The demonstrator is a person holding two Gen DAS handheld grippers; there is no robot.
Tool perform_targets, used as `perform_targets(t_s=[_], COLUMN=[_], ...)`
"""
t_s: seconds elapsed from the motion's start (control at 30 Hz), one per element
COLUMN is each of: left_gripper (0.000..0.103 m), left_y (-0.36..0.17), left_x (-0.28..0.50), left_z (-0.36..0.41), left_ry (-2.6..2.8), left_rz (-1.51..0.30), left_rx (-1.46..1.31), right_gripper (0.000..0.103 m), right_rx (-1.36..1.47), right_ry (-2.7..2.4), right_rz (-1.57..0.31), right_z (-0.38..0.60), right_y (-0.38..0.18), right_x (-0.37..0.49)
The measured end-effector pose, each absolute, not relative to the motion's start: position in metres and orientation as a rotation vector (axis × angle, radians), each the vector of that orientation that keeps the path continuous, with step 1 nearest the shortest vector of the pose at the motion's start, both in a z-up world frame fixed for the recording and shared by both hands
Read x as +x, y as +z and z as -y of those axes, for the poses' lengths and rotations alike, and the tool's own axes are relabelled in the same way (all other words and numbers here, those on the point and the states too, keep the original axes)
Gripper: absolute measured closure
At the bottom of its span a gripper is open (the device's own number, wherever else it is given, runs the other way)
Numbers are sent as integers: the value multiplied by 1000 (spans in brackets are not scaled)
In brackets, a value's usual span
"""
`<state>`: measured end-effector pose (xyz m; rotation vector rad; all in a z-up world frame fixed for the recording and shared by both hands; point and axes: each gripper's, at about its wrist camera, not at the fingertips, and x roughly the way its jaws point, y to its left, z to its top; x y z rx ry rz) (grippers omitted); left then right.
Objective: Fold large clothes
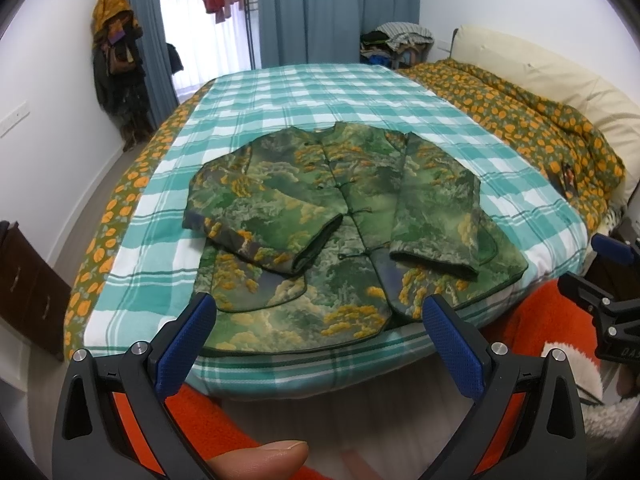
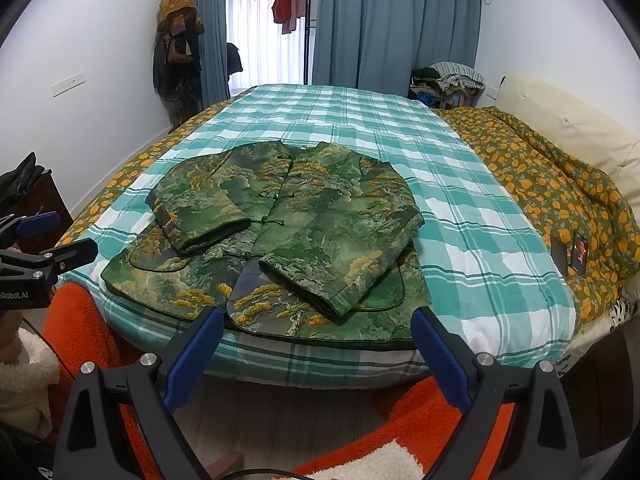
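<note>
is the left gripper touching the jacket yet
Apart. The left wrist view shows the open left gripper short of the bed edge, above the jacket hem.

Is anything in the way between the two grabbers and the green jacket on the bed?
No, nothing visible blocks them. The left gripper and right gripper are both open, just short of the jacket, whose bottom edge lies at the near side of the bed.

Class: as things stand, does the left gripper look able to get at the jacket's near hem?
Probably yes: the left gripper is open, facing the hem at the bed's edge, with nothing between.
</note>
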<state>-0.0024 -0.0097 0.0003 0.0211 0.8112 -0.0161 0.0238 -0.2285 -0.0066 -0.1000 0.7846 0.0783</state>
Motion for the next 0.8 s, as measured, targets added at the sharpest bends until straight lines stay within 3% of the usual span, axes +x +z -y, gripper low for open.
perform_targets(t_s=[0.8], left_gripper=[1], left_y=[-3], left_x=[-5], left_z=[4], left_ry=[-13], left_rz=[-816], left_rx=[24], right_gripper=[6], right_rx=[-100], right_ry=[87], right_rz=[-796], right_z=[227], right_y=[-10], right_x=[22])
